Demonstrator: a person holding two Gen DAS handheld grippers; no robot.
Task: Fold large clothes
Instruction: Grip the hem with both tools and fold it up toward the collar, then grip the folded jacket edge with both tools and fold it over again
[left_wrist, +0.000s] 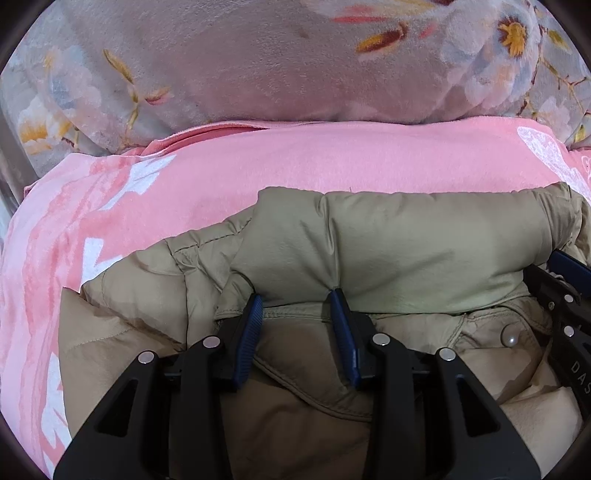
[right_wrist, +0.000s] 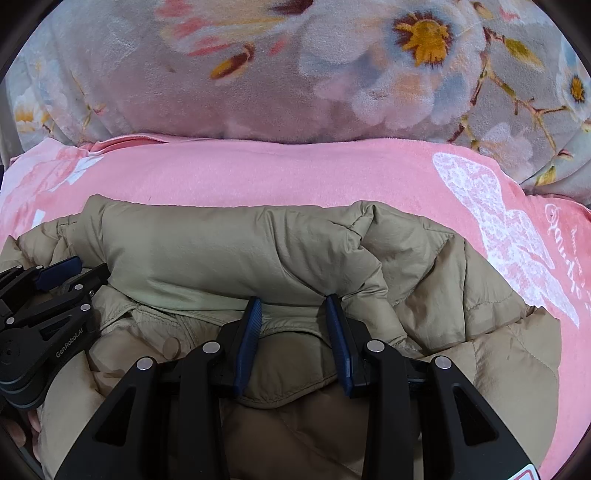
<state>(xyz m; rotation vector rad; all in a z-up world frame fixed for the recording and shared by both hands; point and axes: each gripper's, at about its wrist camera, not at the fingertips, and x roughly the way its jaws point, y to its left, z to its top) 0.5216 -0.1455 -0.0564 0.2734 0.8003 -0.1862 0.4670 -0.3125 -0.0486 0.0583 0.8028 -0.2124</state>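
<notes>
Holding the jacket (left_wrist: 406, 251) collar on the pink blanket (left_wrist: 258, 162), your 2 grippers, left (left_wrist: 297, 306) and right (right_wrist: 293, 308), each pinch its edge, so lift both evenly and keep the hem level.

surface: pink blanket (left_wrist: 295, 162) with white butterfly print, spread out flat
on it: tan padded jacket (left_wrist: 406, 240), under both grippers
beyond the grippers: grey flowered blanket (right_wrist: 258, 92), bunched along the far edge
</notes>
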